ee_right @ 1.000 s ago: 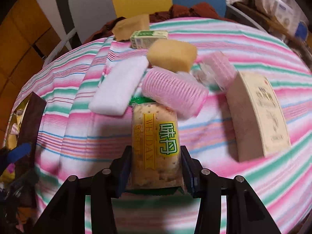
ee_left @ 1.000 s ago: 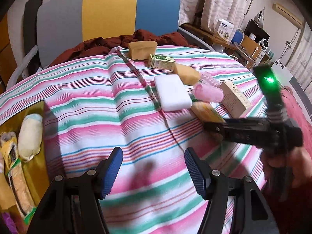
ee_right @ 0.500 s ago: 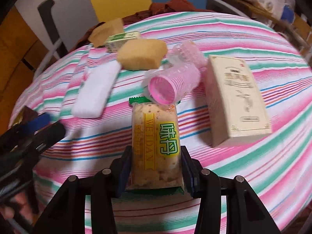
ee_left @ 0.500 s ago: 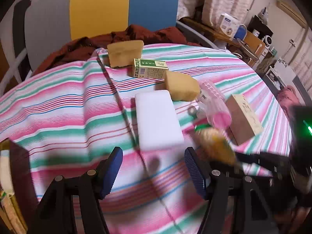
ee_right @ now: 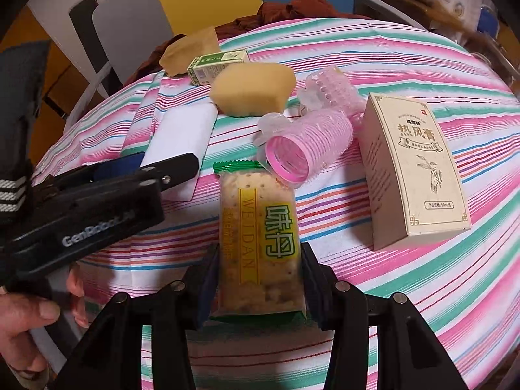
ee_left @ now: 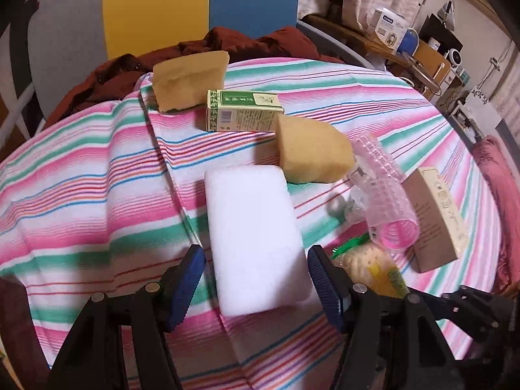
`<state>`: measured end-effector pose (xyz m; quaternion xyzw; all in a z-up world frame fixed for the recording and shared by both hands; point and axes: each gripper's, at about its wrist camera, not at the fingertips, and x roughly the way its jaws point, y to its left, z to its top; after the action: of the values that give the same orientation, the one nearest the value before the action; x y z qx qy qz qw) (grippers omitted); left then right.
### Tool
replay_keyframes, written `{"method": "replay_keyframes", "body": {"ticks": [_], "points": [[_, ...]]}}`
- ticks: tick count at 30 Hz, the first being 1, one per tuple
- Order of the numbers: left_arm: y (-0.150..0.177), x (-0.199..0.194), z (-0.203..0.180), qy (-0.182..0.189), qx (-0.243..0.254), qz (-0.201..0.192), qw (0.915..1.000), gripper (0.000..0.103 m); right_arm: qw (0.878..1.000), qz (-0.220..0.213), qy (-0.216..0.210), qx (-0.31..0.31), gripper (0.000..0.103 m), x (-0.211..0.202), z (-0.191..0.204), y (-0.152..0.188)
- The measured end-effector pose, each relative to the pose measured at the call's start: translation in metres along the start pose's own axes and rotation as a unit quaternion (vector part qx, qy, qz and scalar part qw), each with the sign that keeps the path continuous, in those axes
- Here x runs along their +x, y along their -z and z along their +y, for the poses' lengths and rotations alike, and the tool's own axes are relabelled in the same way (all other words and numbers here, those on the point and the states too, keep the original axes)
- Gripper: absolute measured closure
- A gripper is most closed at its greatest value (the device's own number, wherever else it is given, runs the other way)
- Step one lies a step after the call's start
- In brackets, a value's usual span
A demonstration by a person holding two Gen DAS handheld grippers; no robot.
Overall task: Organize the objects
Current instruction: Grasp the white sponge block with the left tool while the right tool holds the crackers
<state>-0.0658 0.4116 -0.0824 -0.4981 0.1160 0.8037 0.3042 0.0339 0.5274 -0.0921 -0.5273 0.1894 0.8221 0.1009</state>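
A white foam block (ee_left: 256, 237) lies on the striped cloth (ee_left: 81, 195). My left gripper (ee_left: 258, 284) is open, its blue pads either side of the block's near end with small gaps. From the right wrist view, the left gripper (ee_right: 162, 165) reaches over the white block (ee_right: 182, 133). My right gripper (ee_right: 258, 279) is shut on a yellow-green cracker packet (ee_right: 260, 243), held just above the cloth. The packet (ee_left: 373, 266) also shows at the lower right of the left wrist view.
A pink hair roller (ee_right: 305, 143) lies at the packet's far end, with a clear roller (ee_right: 331, 87) behind it. A cream carton (ee_right: 416, 169) stands to the right. Farther back are a yellow sponge (ee_right: 253, 91), a green box (ee_right: 217, 65) and a tan block (ee_right: 191, 52).
My left gripper has swung right and down across the cloth until its pads flank the white block. The right gripper has kept its hold on the cracker packet and barely moved.
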Motion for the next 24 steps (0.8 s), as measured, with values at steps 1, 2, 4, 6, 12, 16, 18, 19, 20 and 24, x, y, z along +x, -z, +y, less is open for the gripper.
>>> {"method": "replay_keyframes", "body": {"ticks": [1, 2, 4, 6, 12, 16, 18, 19, 20, 24], "points": [[0.0, 0.001, -0.002, -0.005, 0.006, -0.003, 1.0, 0.036, 1.0, 0.0, 0.002, -0.001, 0.055, 0.001, 0.0, 0.0], [0.0, 0.001, -0.004, -0.01, 0.015, -0.007, 0.9998, 0.036, 1.0, -0.001, 0.009, -0.004, 0.055, 0.001, 0.001, 0.0], [0.004, 0.0, -0.007, -0.018, 0.034, -0.016, 0.9991, 0.036, 1.0, -0.001, 0.016, -0.009, 0.055, 0.003, 0.002, -0.001], [0.007, -0.002, -0.006, -0.017, 0.042, -0.026, 0.9986, 0.038, 1.0, -0.001, 0.018, -0.01, 0.055, 0.004, 0.002, -0.002], [0.022, -0.012, -0.004, -0.008, 0.07, -0.061, 0.9956, 0.044, 1.0, -0.003, 0.017, -0.008, 0.054, 0.006, 0.004, -0.004], [0.035, -0.019, 0.0, -0.01, 0.069, -0.084, 0.994, 0.045, 1.0, -0.004, 0.014, -0.003, 0.054, 0.005, 0.002, -0.002], [0.041, -0.02, 0.002, -0.01, 0.064, -0.095, 0.9934, 0.045, 1.0, -0.006, 0.016, -0.005, 0.054, 0.005, 0.003, -0.002], [0.046, -0.023, 0.004, -0.01, 0.062, -0.101, 0.9929, 0.045, 1.0, -0.007, 0.017, -0.005, 0.055, 0.005, 0.003, -0.003], [0.046, -0.022, 0.003, -0.01, 0.061, -0.104, 0.9927, 0.045, 1.0, -0.009, 0.019, -0.006, 0.055, 0.005, 0.004, -0.003], [0.05, -0.028, 0.006, -0.007, 0.053, -0.1, 0.9936, 0.047, 1.0, -0.014, 0.017, -0.003, 0.055, 0.005, 0.002, -0.004]]}}
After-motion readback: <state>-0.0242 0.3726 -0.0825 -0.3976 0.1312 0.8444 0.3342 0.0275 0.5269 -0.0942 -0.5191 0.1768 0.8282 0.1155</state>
